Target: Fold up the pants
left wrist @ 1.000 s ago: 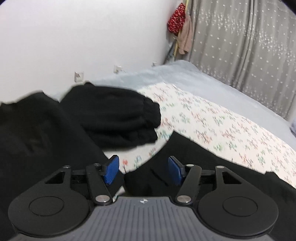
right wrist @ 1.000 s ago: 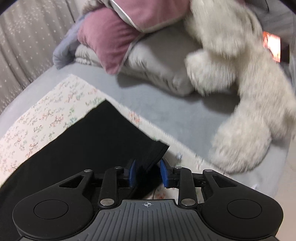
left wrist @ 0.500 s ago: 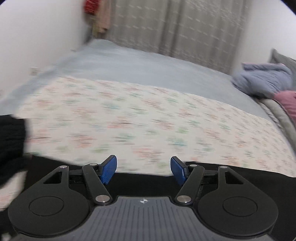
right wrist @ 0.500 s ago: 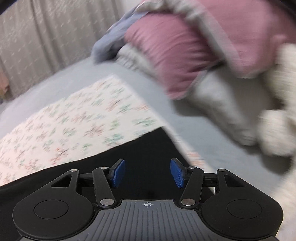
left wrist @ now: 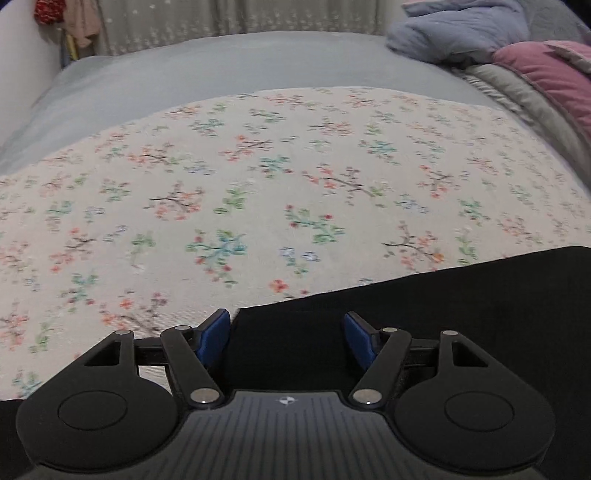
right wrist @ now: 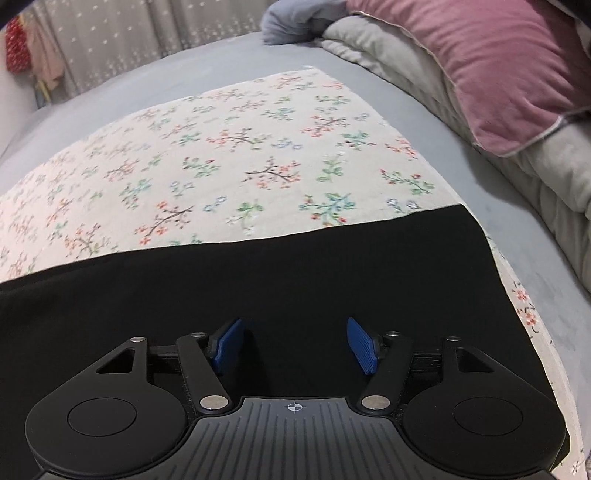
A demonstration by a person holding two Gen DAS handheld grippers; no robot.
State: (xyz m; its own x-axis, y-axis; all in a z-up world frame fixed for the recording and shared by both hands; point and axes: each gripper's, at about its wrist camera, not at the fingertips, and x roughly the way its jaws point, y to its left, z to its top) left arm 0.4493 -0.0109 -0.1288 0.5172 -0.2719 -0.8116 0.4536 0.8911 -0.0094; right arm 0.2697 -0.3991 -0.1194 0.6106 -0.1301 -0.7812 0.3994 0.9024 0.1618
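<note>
The black pants (right wrist: 280,280) lie flat along the near edge of a floral cloth (right wrist: 229,155) on the bed. In the right wrist view they fill the lower half, their right end near the cloth's right edge. My right gripper (right wrist: 294,345) is open and empty just above the black fabric. In the left wrist view the pants (left wrist: 443,295) fill the lower right, with a corner at the lower middle. My left gripper (left wrist: 287,338) is open and empty above that corner, its left fingertip (left wrist: 214,332) at the fabric's edge.
A grey sheet (left wrist: 184,70) covers the bed beyond the floral cloth (left wrist: 258,184). A pink pillow (right wrist: 480,62) and grey bedding (right wrist: 554,177) lie at the right. A bluish bundle (left wrist: 450,33) sits at the far right. Curtains (right wrist: 129,29) hang behind.
My right gripper opened and let go of the pants' corner. Both grippers swung round to face across the bed; the black clothes pile and the white plush toy left view.
</note>
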